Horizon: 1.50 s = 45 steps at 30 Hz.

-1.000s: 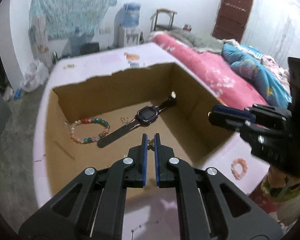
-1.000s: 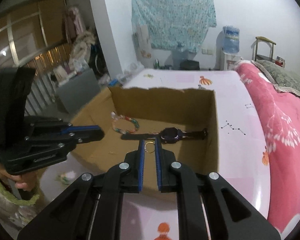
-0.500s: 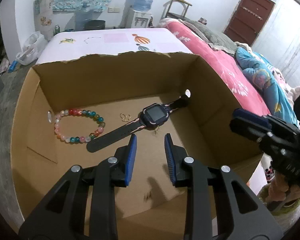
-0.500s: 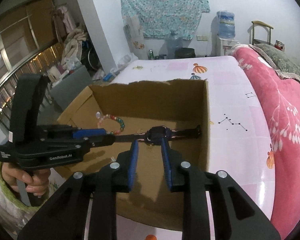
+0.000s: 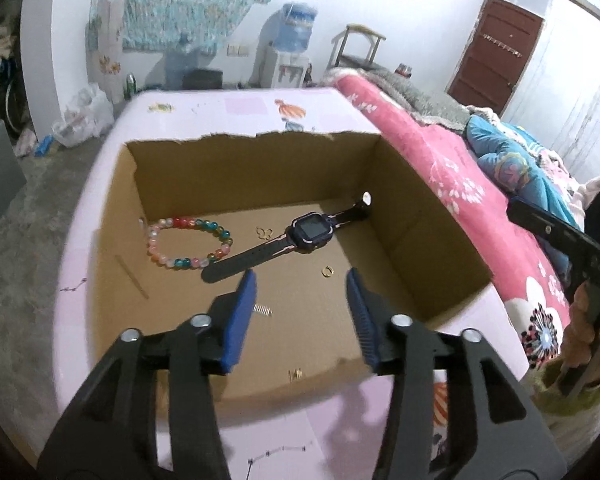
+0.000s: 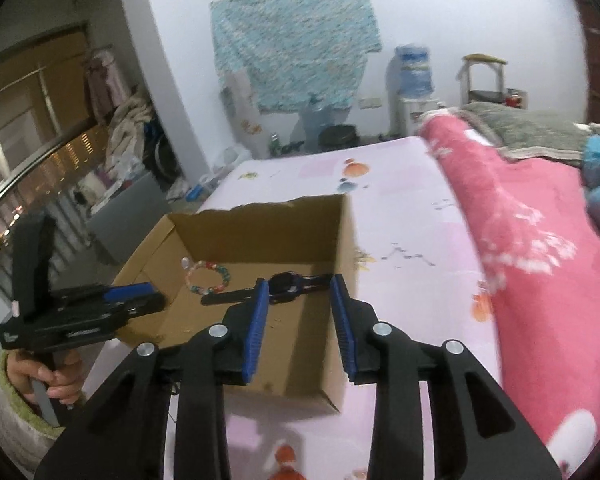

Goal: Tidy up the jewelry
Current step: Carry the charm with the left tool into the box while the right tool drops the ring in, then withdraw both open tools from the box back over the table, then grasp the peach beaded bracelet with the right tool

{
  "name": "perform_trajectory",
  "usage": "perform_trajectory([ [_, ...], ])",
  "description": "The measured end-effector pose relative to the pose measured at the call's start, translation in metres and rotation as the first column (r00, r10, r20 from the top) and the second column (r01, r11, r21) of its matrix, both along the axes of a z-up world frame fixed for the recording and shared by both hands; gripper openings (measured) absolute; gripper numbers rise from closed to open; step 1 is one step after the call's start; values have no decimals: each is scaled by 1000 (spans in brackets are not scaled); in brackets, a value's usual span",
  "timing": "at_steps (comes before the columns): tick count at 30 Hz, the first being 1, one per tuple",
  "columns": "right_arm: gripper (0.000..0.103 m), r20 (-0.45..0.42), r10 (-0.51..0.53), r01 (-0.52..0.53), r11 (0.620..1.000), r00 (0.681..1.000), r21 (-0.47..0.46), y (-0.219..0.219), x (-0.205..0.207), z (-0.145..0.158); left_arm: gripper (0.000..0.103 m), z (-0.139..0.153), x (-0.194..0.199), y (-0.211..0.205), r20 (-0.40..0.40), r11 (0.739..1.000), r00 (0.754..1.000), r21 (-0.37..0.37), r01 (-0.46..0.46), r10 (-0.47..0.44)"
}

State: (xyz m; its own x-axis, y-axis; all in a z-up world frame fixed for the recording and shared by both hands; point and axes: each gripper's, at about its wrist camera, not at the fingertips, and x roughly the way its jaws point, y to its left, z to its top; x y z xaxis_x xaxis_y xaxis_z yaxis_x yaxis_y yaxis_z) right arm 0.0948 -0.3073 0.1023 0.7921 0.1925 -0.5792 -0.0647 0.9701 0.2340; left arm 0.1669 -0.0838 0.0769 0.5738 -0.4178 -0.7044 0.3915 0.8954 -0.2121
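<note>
One cardboard box (image 5: 400,208) sits open-topped on the pale pink sheet (image 5: 228,108), its far rim torn ragged and its other rims cut straight. Bare cardboard floor lies open in the near half of the box, between the jewelry and the near wall.

Contents, left to right in the left wrist view:
- one beaded bracelet (image 5: 188,242), multicoloured, flat on the floor near the left wall;
- one small metal spring (image 5: 262,310), just beside the left pad;
- one small gold butterfly-shaped piece (image 5: 264,233), between bracelet and watch;
- one black wristwatch (image 5: 296,240), lying diagonally, strap end close to the bracelet, buckle end against the far right corner;
- one small gold piece (image 5: 296,373) near the near wall;
- one gold ring (image 5: 327,271), apart from the watch, on open floor.

The left gripper (image 5: 301,284) hovers over the near part of the box, jaws apart and opening, nothing between the pads. The right gripper (image 6: 300,292) hangs over the near right corner, jaws apart and opening, pads clear of everything; the watch shows beyond the gap. That view is motion-blurred. A pink blanket (image 5: 428,148) borders the sheet on the right, well clear of the box.
</note>
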Motion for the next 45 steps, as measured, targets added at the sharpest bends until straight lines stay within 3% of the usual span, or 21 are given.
perform_trajectory([
  [4,32,-38,-94,93,995,995,-25,-22,-34,-5,69,9,-35,5,45,999,999,33,11,-13],
  [6,32,-94,-144,141,989,985,-33,-33,-50,-17,80,9,-51,5,52,998,998,56,23,-26],
  [8,32,-145,-169,166,986,975,-30,-40,-60,-31,84,6,-68,4,46,996,997,76,52,-56],
  [14,32,-336,-192,195,981,922,-24,-33,-75,-91,88,-28,-91,-1,-35,990,997,122,76,-72],
  [18,32,-397,-189,194,981,898,-27,-24,-75,-118,88,-61,-95,-7,-87,978,996,203,52,-35],
  [22,27,-422,-190,189,981,886,-43,-18,-75,-130,88,-87,-95,-11,-128,960,992,277,31,5],
  [25,15,-442,-188,183,982,877,-54,-14,-75,-136,88,-97,-95,-9,-144,959,989,282,18,23],
  [29,11,-445,-184,182,982,876,-48,-10,-73,-138,88,-102,-92,-2,-157,963,987,269,1,43],
  [36,10,-452,-102,106,994,886,-16,21,-63,-141,88,-109,-92,7,-171,955,982,297,-21,75],
  [45,10,-433,87,-77,996,897,41,89,-40,-141,88,-108,-95,14,-161,952,980,298,-64,116],
])
